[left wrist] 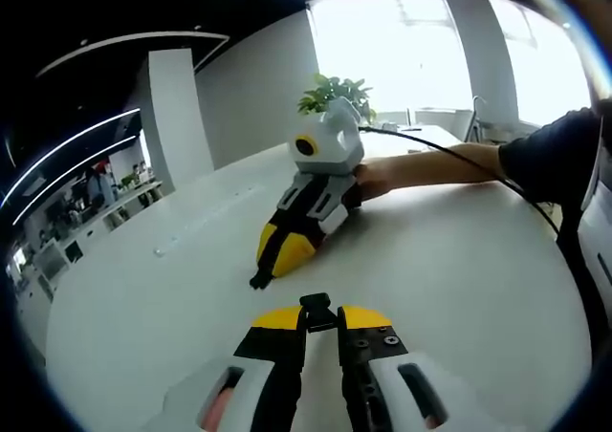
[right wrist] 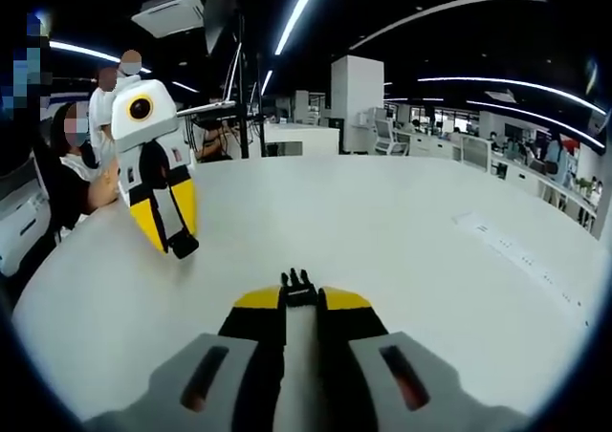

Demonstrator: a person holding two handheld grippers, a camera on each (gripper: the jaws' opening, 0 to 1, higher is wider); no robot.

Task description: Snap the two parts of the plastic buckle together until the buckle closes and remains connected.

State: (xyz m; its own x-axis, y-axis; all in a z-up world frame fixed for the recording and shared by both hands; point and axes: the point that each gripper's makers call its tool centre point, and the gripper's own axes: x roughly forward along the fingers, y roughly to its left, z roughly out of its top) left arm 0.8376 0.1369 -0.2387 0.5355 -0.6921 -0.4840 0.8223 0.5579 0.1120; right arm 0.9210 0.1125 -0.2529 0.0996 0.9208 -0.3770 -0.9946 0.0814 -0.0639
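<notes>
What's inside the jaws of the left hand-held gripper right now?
A small black buckle piece sits pinched between the yellow tips of the left hand-held gripper. Its top pokes out above them; the rest is covered by the jaws, so which half it is I cannot tell.

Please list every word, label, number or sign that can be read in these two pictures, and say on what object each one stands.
There is no readable text in either view.
The white table carries a faint strip of marks near its far right edge: too small and blurred to read.
The left hand-held gripper, the right hand-held gripper and the black buckle parts that they hold bear no visible lettering.
</notes>
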